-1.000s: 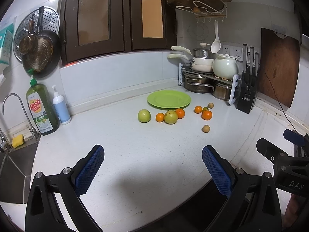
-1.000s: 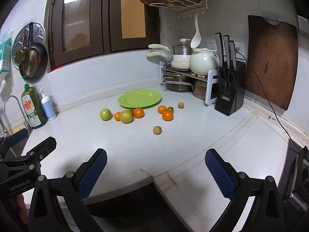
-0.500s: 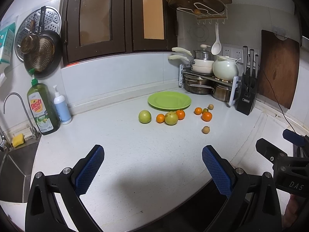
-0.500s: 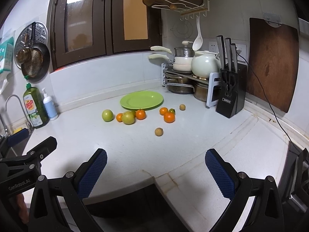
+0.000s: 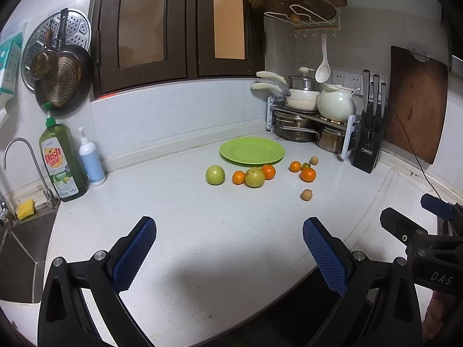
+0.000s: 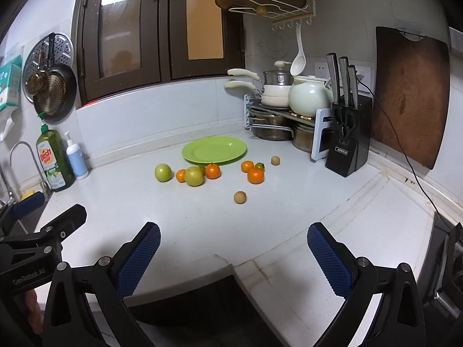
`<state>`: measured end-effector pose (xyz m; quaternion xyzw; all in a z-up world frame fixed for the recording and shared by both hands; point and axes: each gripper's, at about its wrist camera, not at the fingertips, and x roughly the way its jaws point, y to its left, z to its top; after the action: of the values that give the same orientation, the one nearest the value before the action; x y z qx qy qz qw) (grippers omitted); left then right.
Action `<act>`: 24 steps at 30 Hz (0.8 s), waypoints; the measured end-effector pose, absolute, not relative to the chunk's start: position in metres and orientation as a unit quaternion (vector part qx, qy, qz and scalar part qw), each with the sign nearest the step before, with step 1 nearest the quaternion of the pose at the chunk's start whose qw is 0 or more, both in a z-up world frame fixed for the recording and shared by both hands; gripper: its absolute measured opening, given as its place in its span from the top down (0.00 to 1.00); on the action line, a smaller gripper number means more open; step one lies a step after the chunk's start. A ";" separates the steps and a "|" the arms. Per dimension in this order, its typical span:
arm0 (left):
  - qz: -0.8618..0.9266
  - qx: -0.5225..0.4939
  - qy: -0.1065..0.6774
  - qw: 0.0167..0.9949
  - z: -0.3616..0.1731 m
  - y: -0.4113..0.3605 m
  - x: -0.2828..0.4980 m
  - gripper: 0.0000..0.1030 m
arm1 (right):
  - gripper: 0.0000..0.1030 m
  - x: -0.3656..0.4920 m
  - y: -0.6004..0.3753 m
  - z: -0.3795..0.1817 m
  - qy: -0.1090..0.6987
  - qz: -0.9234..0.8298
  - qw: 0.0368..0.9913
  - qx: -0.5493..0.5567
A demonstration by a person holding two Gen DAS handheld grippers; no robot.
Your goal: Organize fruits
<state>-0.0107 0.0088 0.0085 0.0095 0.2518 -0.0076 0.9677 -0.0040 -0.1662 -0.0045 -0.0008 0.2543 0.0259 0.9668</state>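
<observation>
Both tools hover over the near edge of the white table (image 5: 202, 245), well short of the fruit. The left hand-held gripper (image 5: 228, 248) has its blue-padded fingers spread wide with nothing between them, and the right hand-held gripper (image 6: 233, 250) is spread wide and bare as well.

The fruit lies loose on the table in front of the green plate (image 5: 252, 150), which holds nothing. From the left wrist view, a green apple (image 5: 215, 174) sits alone at the left of the group. Next comes a small orange (image 5: 238, 177) touching a larger yellow-green fruit (image 5: 254, 177), with another orange (image 5: 268, 171) just behind it at the plate's rim. Farther right, two oranges (image 5: 308, 174) cluster with a small greenish fruit (image 5: 305, 165) between them. One small brown round fruit (image 5: 313, 160) lies beyond that cluster, and another (image 5: 306, 194) lies nearer the grippers, apart from the rest.

A knife block (image 5: 369, 141) stands to the right of a rack of pots (image 5: 306, 127). A dish soap bottle (image 5: 62, 162) and a white pump bottle (image 5: 91, 160) stand by the sink (image 5: 20, 248) at the left.
</observation>
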 end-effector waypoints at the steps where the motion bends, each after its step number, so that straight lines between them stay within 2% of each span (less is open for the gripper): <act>1: -0.007 0.010 0.251 0.968 0.009 0.009 -0.011 0.00 | 0.01 -0.004 -0.166 -0.004 0.254 0.026 0.967 0.000; 24: -0.010 0.011 0.256 0.967 0.006 0.009 -0.004 0.00 | 0.01 -0.001 -0.163 -0.006 0.257 0.026 0.966 -0.001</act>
<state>-0.0043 0.0088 0.0058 0.0110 0.2556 -0.0096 0.9667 -0.0009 -0.1635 -0.0062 -0.0013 0.2566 0.0260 0.9662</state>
